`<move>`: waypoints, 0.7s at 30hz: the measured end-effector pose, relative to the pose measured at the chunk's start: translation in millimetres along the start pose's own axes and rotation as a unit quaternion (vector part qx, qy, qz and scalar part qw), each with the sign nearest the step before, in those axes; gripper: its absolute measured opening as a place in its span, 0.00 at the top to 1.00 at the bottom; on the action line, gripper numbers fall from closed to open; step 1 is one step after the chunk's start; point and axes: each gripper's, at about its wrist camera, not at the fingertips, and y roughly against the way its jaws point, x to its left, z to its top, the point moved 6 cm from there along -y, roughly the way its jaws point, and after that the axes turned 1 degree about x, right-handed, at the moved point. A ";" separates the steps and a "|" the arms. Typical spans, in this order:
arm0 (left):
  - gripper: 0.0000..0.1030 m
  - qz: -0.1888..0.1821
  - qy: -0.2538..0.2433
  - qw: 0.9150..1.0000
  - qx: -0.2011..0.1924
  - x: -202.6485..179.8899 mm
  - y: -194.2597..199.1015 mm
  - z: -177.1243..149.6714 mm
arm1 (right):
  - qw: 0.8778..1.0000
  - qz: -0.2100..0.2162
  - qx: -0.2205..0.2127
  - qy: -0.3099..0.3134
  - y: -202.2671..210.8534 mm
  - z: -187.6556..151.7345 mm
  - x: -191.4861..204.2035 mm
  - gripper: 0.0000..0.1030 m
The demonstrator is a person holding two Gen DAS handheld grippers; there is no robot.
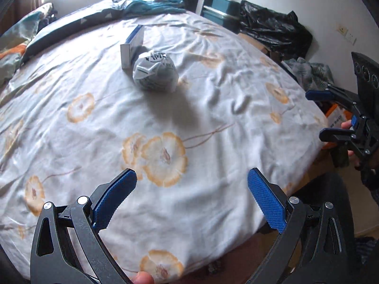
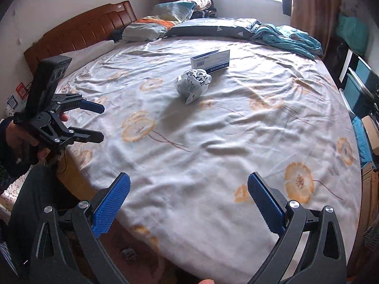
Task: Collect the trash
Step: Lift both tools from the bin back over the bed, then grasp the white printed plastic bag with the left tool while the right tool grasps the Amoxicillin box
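Note:
A crumpled white plastic bag with black print (image 1: 155, 71) (image 2: 193, 85) lies near the middle of the bed. Just behind it, touching or nearly touching, stands a blue-and-white carton box (image 1: 131, 47) (image 2: 210, 61). My left gripper (image 1: 191, 177) (image 2: 102, 122) is open and empty, over the bed's near edge, well short of the bag. My right gripper (image 2: 189, 179) (image 1: 315, 114) is also open and empty, over the near corner of the bed. A hand holds each one.
The bed sheet (image 1: 213, 123) is white with orange flowers and is wrinkled. Pillows (image 2: 151, 27) and a teal blanket (image 2: 291, 39) lie at the far end by a wooden headboard (image 2: 78, 30). A black plastic bag (image 1: 274, 30) sits beside the bed.

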 end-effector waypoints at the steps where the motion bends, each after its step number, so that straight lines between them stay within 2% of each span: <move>1: 0.06 0.004 0.002 1.000 -0.005 4.0 -4.1 5.9 | 1.000 -0.004 -0.003 -0.001 -1.5 4.4 -5.0 0.05; 12: 0.06 0.030 0.017 0.998 -0.049 29.1 -61.5 91.1 | 0.999 -0.028 -0.014 -0.032 -21.8 22.2 -53.4 0.05; 18: 0.06 0.042 0.018 0.997 -0.056 34.3 -98.6 127.7 | 0.999 -0.032 -0.014 -0.040 -35.5 29.1 -70.1 0.05; 21: 0.06 0.061 0.015 0.997 -0.050 39.8 -119.1 138.7 | 0.998 -0.033 -0.015 -0.045 -42.2 33.5 -78.1 0.05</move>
